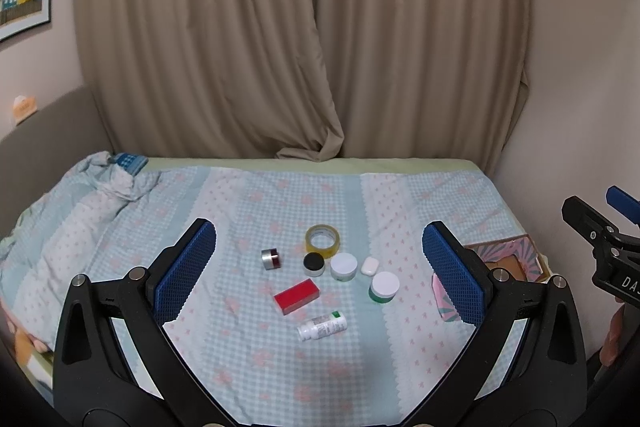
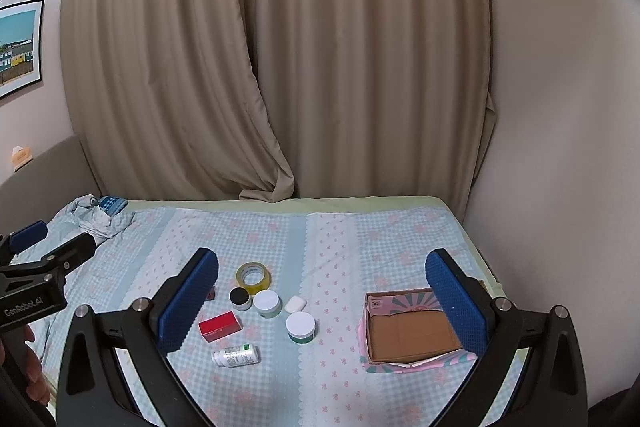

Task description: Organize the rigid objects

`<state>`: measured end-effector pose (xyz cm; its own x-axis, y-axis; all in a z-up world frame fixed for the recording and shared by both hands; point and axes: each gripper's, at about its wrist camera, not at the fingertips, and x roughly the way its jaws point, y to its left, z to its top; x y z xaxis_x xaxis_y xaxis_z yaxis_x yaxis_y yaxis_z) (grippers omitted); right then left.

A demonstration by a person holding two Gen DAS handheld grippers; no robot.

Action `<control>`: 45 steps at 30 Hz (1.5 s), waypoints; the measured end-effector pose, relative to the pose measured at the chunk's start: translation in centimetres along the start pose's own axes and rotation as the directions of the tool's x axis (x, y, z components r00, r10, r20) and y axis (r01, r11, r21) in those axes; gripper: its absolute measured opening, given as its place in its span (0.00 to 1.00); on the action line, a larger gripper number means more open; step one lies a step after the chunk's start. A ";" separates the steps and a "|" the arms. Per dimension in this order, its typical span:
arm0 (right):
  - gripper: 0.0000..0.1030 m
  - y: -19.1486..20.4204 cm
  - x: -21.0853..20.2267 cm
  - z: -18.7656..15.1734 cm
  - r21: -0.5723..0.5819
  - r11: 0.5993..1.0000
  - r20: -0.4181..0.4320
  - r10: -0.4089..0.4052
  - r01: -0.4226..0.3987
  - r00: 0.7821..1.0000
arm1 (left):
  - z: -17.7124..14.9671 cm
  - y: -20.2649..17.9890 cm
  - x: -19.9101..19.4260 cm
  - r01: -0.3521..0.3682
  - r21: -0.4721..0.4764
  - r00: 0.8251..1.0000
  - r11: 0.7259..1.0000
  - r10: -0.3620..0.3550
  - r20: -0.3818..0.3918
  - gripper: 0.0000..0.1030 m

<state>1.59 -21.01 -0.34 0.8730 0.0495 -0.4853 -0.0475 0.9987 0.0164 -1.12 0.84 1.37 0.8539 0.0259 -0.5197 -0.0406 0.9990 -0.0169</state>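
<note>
Both grippers are hovering above a bed covered with a pale blue-and-pink checked quilt, and neither is holding anything: the left gripper is spreading its blue-padded jaws wide, and the right gripper is doing the same. Between the left jaws a cluster of small things is lying on the quilt: a yellowish roll of clear tape farthest out, a small silver-and-dark-red jar toward the left pad, a black-lidded little jar touching a white-lidded round jar, a small white rounded case, a white-lidded green jar toward the right pad, a red rectangular box, and nearest the gripper a white plastic bottle lying on its side, its printed label too small to read. In the right wrist view an open brown cardboard box with a pink and teal sunburst pattern is sitting just inside the right pad, well apart from the cluster, which is gathering toward the left pad. The left gripper's body is showing the lettering "GenRobot.AI" at the left edge of that view; in the left wrist view the right gripper's body is showing only "DA", the rest being cut off.
</note>
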 end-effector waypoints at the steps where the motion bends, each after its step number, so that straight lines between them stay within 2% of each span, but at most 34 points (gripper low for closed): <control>1: 1.00 0.0 0.1 0.0 0.000 1.000 0.000 0.000 0.000 1.000 | 0.0 0.0 0.0 0.001 0.000 1.000 1.000 -0.001 0.000 0.99; 12: 1.00 0.2 0.6 -0.2 -0.007 1.000 -0.008 -0.002 0.002 1.000 | 0.1 1.2 0.7 0.007 0.010 1.000 1.000 -0.007 -0.023 0.99; 19: 1.00 1.4 3.9 -0.6 0.009 1.000 -0.107 0.001 0.000 0.994 | -0.5 4.6 5.4 0.039 0.014 0.989 0.999 -0.037 -0.141 0.99; 23: 1.00 2.7 7.5 -1.6 0.008 1.000 -0.184 -0.013 0.014 0.983 | -2.0 6.4 10.7 0.074 0.028 0.968 0.997 -0.065 -0.243 0.99; 29: 1.00 4.2 15.1 -5.3 0.022 1.000 -0.315 -0.007 0.015 0.949 | -6.2 7.6 21.1 0.154 0.092 0.911 0.984 -0.106 -0.399 0.99; 32: 1.00 4.5 19.9 -8.0 0.034 0.999 -0.389 0.005 0.009 0.921 | -8.9 7.0 26.9 0.197 0.129 0.865 0.972 -0.110 -0.489 0.95; 34: 1.00 4.3 23.5 -10.0 0.063 0.998 -0.460 0.025 0.005 0.887 | -10.7 6.6 30.7 0.217 0.141 0.828 0.966 -0.106 -0.550 0.92; 38: 1.00 3.5 30.0 -13.6 0.123 0.992 -0.579 0.060 0.015 0.813 | -13.8 5.8 37.2 0.241 0.171 0.769 0.955 -0.080 -0.634 0.91; 45: 1.00 2.9 39.0 -18.7 0.116 0.992 -0.719 0.044 0.058 0.694 | -18.5 3.9 43.8 0.294 0.217 0.673 0.931 -0.041 -0.738 0.91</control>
<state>26.43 -16.35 -35.56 0.2548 0.0720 -0.9643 0.0596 0.9942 0.0900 26.51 5.17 -37.23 0.1937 -0.0492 -0.9798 0.3252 0.9455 0.0168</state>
